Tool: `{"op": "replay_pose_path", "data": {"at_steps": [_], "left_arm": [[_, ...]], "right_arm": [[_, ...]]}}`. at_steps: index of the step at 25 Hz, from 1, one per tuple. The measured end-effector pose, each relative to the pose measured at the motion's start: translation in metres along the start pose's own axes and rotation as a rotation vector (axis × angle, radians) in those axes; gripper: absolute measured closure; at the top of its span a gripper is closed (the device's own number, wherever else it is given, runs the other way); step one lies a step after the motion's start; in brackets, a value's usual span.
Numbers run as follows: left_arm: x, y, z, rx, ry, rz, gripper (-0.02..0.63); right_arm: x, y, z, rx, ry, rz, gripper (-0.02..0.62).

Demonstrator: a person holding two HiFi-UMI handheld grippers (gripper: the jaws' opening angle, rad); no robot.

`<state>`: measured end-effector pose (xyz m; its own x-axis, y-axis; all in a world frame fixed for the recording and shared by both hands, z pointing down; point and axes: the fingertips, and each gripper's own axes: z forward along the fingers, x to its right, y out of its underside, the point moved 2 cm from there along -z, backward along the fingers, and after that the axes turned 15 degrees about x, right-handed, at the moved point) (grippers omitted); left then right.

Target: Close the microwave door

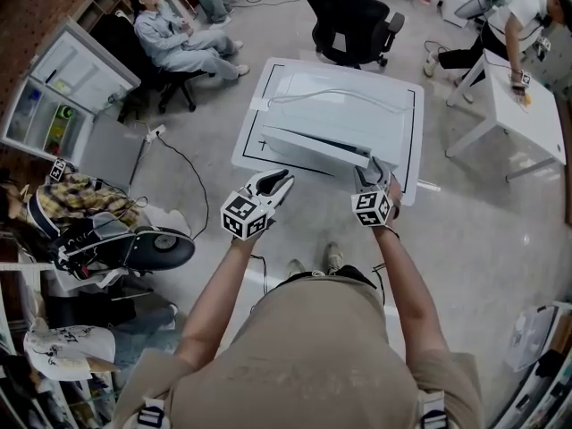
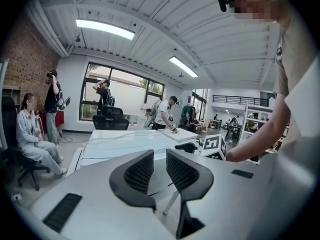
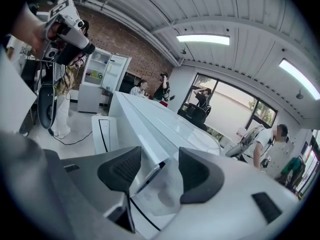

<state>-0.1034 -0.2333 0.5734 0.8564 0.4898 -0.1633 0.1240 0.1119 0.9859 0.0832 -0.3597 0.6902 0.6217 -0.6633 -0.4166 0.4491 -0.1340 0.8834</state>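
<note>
You're holding right tool (image 3: 160, 165) with jaws apart, straddling free edge of microwave door (image 1: 313, 146), pads not pressing. You're hovering left tool (image 1: 279, 183) beside it, jaws narrowly apart, gripping nothing. Door standing ajar, angling out from white microwave (image 1: 344, 96) sitting on worktop (image 1: 248, 150).

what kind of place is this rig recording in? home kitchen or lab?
Looks like an open-plan lab or workshop, not a home: a white worktable on a bare concrete floor, a black office chair, and an open fridge by a brick wall.
</note>
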Motion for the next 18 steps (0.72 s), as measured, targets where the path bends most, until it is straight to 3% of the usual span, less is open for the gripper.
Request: {"op": "replay_pose_path", "data": {"at_steps": [18], "left_arm": [[-0.003, 0.001, 0.015, -0.019, -0.012, -0.012, 0.531]], "right_arm": [[0.008, -0.004, 0.012, 0.011, -0.041, -0.025, 0.353]]}}
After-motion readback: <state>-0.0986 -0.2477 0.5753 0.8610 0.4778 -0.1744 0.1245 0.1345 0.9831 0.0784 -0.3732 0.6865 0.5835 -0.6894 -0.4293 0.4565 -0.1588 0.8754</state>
